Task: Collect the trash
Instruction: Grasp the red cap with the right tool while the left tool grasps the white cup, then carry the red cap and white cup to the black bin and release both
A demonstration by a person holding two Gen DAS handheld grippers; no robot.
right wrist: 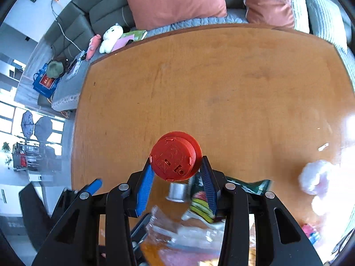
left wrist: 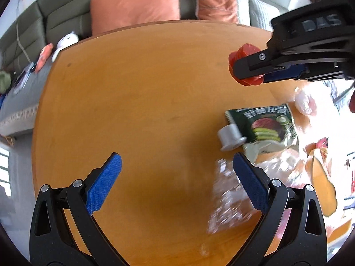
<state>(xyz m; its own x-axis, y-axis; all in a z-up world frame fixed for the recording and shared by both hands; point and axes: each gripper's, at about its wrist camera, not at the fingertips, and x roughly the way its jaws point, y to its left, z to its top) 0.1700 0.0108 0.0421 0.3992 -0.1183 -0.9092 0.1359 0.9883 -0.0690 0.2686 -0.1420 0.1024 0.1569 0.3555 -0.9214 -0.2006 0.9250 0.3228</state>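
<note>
Right claw: both blue pads are closed against the sides of a red ribbed cap, one pad on each flank. The cap is held clear of the desk; its flat face, with moulded slots and a small hole, is turned toward the right wrist camera. In the left wrist view the same right claw enters from the upper right, and the red ribbed cap shows above and below the black finger.

Left claw: the jaws stand wide apart and hold nothing. Bare orange-brown desk surface lies between the two blue pads.

Items on the desk, nearest first:
- A crumpled clear plastic wrapper lies just beside the right-hand pad of the left claw, partly behind it.
- A small grey flanged cap lies on its side, touching the edge of a green snack packet.
- The green snack packet is flat on the desk, printed with green and red slices.
- A white crumpled wad lies beyond the packet, near the bright right edge. Detail there is washed out by glare.

In the right wrist view the grey flanged cap and green snack packet appear directly below the held red cap.

Beyond the far desk edge stands a grey sofa with salmon cushions and a white plush toy.
</note>
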